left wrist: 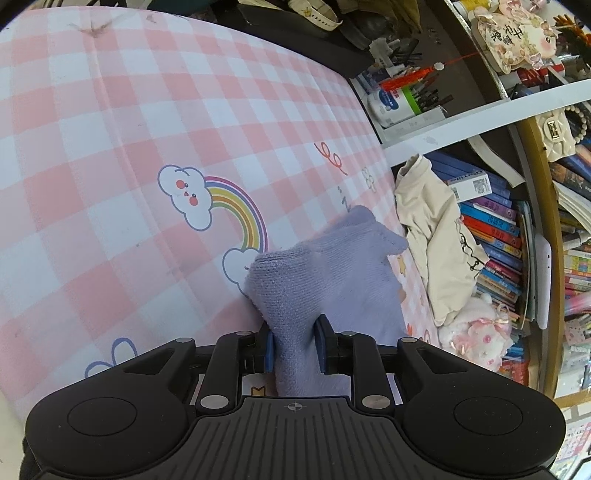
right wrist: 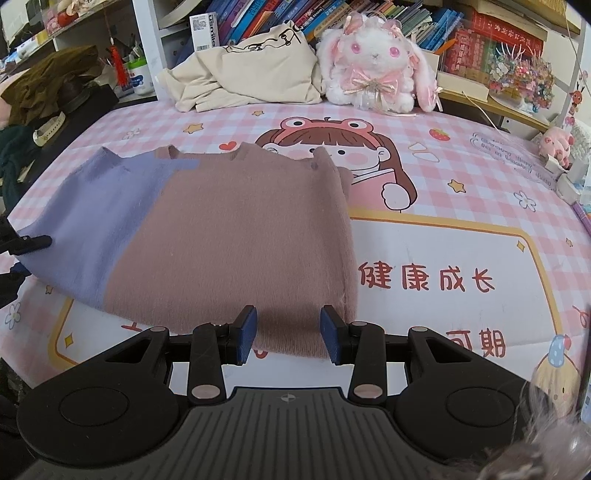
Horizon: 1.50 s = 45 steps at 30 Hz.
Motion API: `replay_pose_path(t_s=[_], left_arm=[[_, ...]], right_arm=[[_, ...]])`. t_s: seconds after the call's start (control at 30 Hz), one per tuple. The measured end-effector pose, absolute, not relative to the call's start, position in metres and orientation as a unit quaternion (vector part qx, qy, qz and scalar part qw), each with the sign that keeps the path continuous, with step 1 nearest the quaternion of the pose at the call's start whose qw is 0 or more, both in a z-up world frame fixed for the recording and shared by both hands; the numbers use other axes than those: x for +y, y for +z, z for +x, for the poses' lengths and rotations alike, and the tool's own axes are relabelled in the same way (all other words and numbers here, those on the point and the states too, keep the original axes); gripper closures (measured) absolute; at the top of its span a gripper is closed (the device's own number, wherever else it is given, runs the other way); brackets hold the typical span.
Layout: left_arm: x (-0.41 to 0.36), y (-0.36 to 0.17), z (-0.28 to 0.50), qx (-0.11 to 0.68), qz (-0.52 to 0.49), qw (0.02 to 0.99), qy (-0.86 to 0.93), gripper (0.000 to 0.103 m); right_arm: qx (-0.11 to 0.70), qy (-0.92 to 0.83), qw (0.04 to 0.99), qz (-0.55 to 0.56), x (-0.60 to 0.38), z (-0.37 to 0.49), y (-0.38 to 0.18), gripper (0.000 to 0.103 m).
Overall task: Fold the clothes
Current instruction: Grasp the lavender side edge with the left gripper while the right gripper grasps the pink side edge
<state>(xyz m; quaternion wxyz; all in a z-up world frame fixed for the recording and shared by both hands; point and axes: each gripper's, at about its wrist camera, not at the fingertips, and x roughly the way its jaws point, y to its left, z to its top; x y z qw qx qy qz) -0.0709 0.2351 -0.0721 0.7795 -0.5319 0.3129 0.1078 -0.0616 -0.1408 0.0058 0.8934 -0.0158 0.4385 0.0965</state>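
A fuzzy sweater, dusty pink (right wrist: 236, 236) with a lavender part (right wrist: 96, 218) on its left, lies flat on the pink checked mat (right wrist: 461, 236). My left gripper (left wrist: 294, 345) is shut on the lavender fabric (left wrist: 325, 273), pinching a bunched fold at the garment's left edge; its fingers (right wrist: 26, 245) show at the left edge of the right wrist view. My right gripper (right wrist: 289, 334) is open, its blue pads on either side of the sweater's near pink hem, holding nothing.
A cream garment (right wrist: 251, 77) and a white plush rabbit (right wrist: 373, 66) sit at the mat's far edge against bookshelves (right wrist: 332, 18). Dark clothes (right wrist: 44, 88) pile at the left. Small toys (right wrist: 557, 144) stand at the right edge.
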Motion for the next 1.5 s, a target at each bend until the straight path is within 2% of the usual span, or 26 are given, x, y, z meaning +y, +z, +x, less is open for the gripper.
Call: replay_pose_path(t_s=[0.53, 1.1, 1.4, 1.5], left_arm=[[0.23, -0.072, -0.072, 0.301, -0.531, 0.784, 0.115, 0.08], [0.21, -0.062, -0.07, 0.288, -0.491, 0.806, 0.161, 0.081], [0.197, -0.053, -0.066, 0.294, -0.448, 0.824, 0.185, 0.085], [0.19, -0.047, -0.066, 0.285, -0.432, 0.834, 0.191, 0.09]], right_arm=[[0.417, 0.077, 0.906, -0.008, -0.171, 0.004, 0.009, 0.067], [0.434, 0.196, 0.879, -0.035, -0.195, 0.082, -0.011, 0.066], [0.44, 0.252, 0.862, -0.011, -0.205, 0.112, -0.02, 0.065], [0.45, 0.273, 0.85, 0.004, -0.209, 0.118, -0.025, 0.071]])
